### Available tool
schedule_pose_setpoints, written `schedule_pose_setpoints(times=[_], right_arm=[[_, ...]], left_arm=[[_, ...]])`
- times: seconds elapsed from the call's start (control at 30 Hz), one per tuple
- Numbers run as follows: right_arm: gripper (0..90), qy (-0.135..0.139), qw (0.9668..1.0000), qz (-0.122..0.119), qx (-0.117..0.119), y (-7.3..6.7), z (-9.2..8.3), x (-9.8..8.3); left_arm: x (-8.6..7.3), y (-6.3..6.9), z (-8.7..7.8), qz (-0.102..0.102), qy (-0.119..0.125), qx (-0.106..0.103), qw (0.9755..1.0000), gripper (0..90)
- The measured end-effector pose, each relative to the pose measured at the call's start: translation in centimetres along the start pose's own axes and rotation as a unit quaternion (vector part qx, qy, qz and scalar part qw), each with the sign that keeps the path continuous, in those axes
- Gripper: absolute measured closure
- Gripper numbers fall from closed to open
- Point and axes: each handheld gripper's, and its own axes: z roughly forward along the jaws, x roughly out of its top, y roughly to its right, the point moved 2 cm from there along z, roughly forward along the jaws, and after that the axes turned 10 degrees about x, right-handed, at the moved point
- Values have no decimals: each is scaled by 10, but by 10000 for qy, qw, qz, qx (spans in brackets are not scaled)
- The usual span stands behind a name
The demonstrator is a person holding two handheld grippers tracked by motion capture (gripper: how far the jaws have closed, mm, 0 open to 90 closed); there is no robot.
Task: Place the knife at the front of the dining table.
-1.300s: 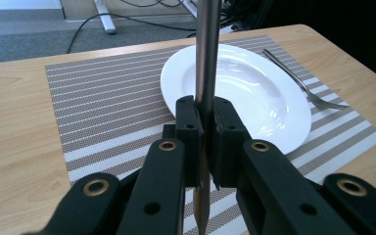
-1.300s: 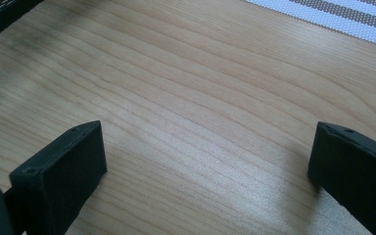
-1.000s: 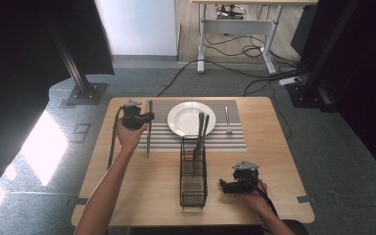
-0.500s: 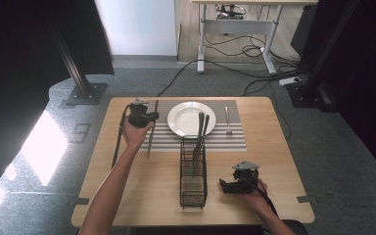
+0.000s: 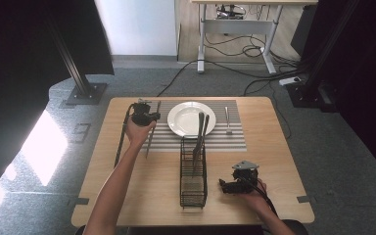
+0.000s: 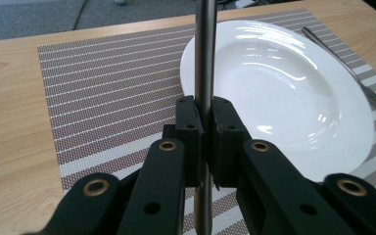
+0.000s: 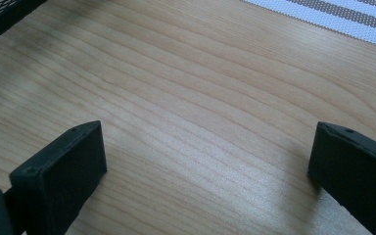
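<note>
L gripper (image 6: 203, 142) clamped on thin silver metal utensil handle (image 6: 204, 54), which runs upright betw. jaws, over striped woven placemat (image 6: 112, 93) just left of round white ceramic plate (image 6: 284, 93). R gripper (image 7: 205, 161) wide apart, nothing betw., above light wood table (image 7: 191, 98).

utensil (image 6: 204, 44) ends cut off, type untellable, plate (image 6: 293, 93) rim cropped

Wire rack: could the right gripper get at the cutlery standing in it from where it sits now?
Probably yes. The right gripper is open and empty just beside the wire rack; the cutlery stands at the far end, nothing between.
</note>
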Motion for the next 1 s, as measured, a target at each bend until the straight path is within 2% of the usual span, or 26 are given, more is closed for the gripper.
schedule_pose_setpoints(times=[0.3,0.6,0.83,1.0], right_arm=[[9,1,10000,1,-1,0,0,0],[9,1,10000,1,-1,0,0,0],[8,1,10000,1,0,0,0,0],[9,0,10000,2,0,0,0,0]], left_arm=[[-7,-3,25,-112,-292,59,9995,837],[-13,-10,38,-123,-496,190,9985,837],[-17,-13,49,-234,-632,214,9975,837],[-21,-12,58,-206,-750,198,9968,836]])
